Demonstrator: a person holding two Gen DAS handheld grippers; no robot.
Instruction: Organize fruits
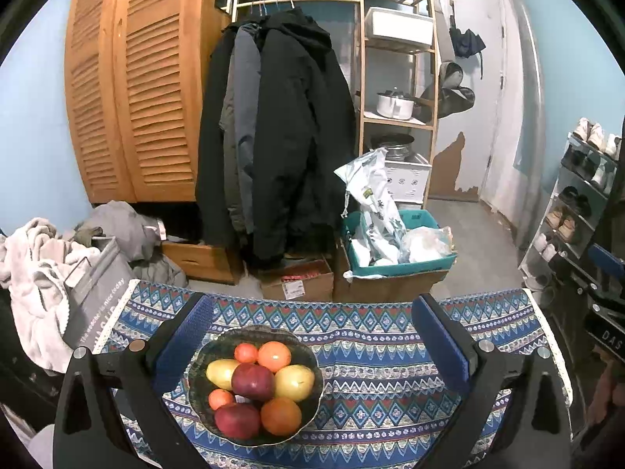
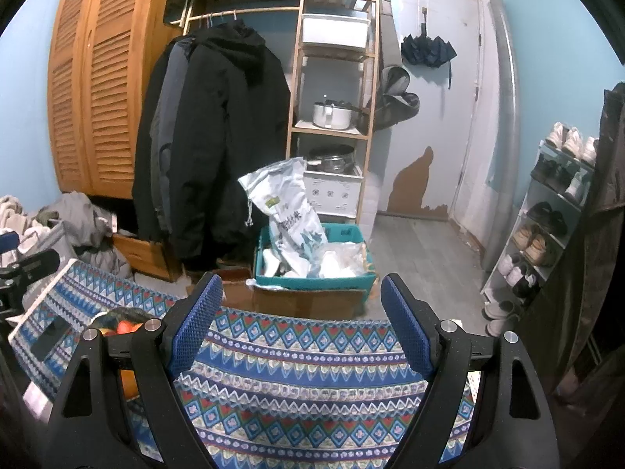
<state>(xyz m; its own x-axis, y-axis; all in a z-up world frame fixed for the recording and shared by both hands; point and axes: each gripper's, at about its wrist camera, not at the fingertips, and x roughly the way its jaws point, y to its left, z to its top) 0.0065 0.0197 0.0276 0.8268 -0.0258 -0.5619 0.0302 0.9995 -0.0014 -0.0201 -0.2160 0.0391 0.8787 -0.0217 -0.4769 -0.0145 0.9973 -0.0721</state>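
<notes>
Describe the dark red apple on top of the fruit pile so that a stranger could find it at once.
On the patterned tablecloth stands a dark bowl full of fruit. The apple lies at the middle of the pile, between two yellow fruits. It sits highest, while the other red apple lies near the front rim.

Black fingers [image 1: 183,336], blue textured pads [image 2: 195,320]

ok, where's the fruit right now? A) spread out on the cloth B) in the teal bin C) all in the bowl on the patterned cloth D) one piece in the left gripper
C: every fruit sits piled in the bowl on the patterned cloth; the left gripper is open and empty.
</notes>
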